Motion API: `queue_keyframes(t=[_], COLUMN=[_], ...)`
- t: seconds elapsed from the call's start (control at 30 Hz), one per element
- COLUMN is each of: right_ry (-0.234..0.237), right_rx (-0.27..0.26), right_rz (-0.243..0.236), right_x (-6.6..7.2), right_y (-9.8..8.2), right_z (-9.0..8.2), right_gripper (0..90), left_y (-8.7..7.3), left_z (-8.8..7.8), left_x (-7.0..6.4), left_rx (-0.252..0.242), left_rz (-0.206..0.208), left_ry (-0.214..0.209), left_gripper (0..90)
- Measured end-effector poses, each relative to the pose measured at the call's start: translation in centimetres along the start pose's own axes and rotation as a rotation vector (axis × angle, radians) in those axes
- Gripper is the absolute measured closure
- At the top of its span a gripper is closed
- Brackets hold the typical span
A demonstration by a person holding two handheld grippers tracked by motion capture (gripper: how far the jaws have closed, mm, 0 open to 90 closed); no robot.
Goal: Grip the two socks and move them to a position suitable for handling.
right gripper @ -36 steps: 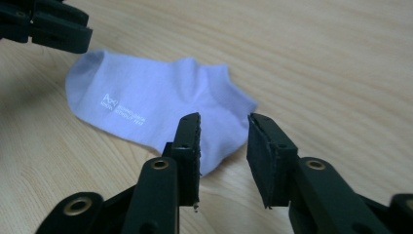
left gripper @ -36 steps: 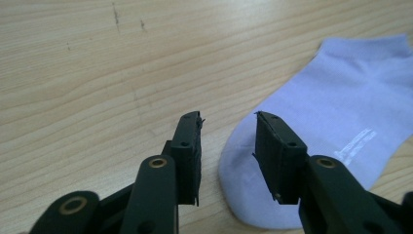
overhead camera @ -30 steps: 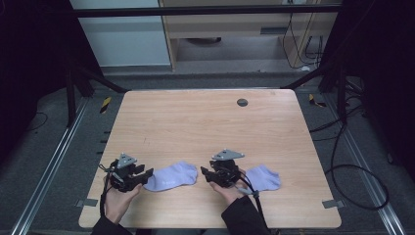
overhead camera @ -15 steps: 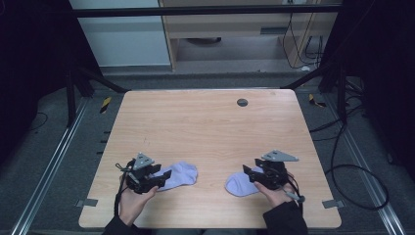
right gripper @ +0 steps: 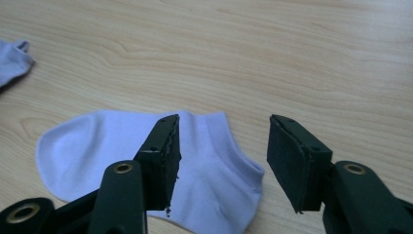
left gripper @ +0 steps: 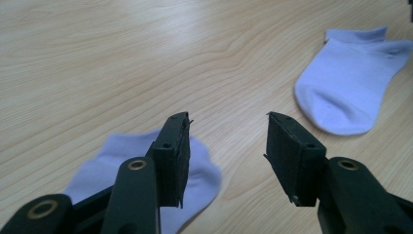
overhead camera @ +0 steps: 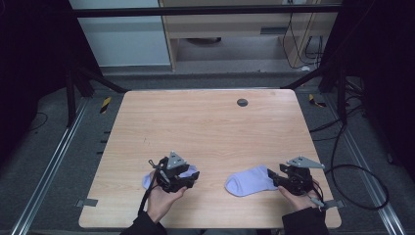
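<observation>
Left gripper (overhead camera: 188, 177) and right gripper (overhead camera: 278, 177), jaws having just closed slightly yet released, each hovering over a lilac sock (left gripper: 146, 165) (right gripper: 126, 151).

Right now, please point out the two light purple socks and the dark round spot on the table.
Left sock (left gripper: 199, 170), left gripper view, on its rounded end.
Right sock (overhead camera: 247, 181), high view, on its middle.
Dark round spot (overhead camera: 242, 102), high view, on its centre.
</observation>
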State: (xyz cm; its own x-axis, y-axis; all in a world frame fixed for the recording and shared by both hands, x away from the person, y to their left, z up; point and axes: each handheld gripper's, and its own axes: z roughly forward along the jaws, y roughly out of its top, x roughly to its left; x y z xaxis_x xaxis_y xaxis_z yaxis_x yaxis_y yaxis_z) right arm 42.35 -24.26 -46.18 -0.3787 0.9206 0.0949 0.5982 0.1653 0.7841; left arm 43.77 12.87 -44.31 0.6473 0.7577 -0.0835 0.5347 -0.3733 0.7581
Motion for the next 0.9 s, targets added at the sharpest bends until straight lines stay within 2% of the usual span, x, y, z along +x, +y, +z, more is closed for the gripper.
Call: queue_keyframes(t=[0.1, 0.23, 0.27, 0.3, 0.4, 0.47, 0.7, 0.9], right_ry=[-0.002, -0.007, -0.017, -0.017, -0.011, -0.024, -0.022, -0.019], right_rx=[0.012, 0.054, 0.069, 0.069, 0.101, 0.116, 0.142, 0.171], right_rz=[-0.006, -0.011, -0.027, -0.027, -0.014, -0.021, -0.027, -0.042], right_x=[-0.3, -0.5, -0.7, -0.7, -1.0, -1.0, -1.3, -1.4], right_y=[-0.2, -0.7, -0.9, -0.9, -1.1, -1.2, -1.4, -1.7], right_z=[0.2, 0.7, 1.1, 1.1, 1.6, 1.8, 2.4, 2.9], right_gripper=[48.7, 51.7, 53.8, 53.8, 55.8, 56.8, 59.5, 66.5], left_y=[0.3, 0.8, 1.0, 1.0, 1.3, 1.4, 1.2, 0.8], left_z=[0.7, 2.2, 2.8, 2.8, 4.2, 4.8, 6.8, 8.4], left_x=[-0.7, -2.3, -2.9, -2.9, -4.2, -4.7, -6.0, -6.7], left_rx=[0.004, 0.022, 0.030, 0.030, 0.051, 0.061, 0.106, 0.145], left_rz=[0.005, 0.033, 0.045, 0.045, 0.066, 0.076, 0.091, 0.090], left_ry=[-0.015, -0.039, -0.047, -0.047, -0.064, -0.074, -0.093, -0.104], left_gripper=[51.2, 51.7, 52.0, 52.1, 52.9, 53.9, 57.5, 63.1])
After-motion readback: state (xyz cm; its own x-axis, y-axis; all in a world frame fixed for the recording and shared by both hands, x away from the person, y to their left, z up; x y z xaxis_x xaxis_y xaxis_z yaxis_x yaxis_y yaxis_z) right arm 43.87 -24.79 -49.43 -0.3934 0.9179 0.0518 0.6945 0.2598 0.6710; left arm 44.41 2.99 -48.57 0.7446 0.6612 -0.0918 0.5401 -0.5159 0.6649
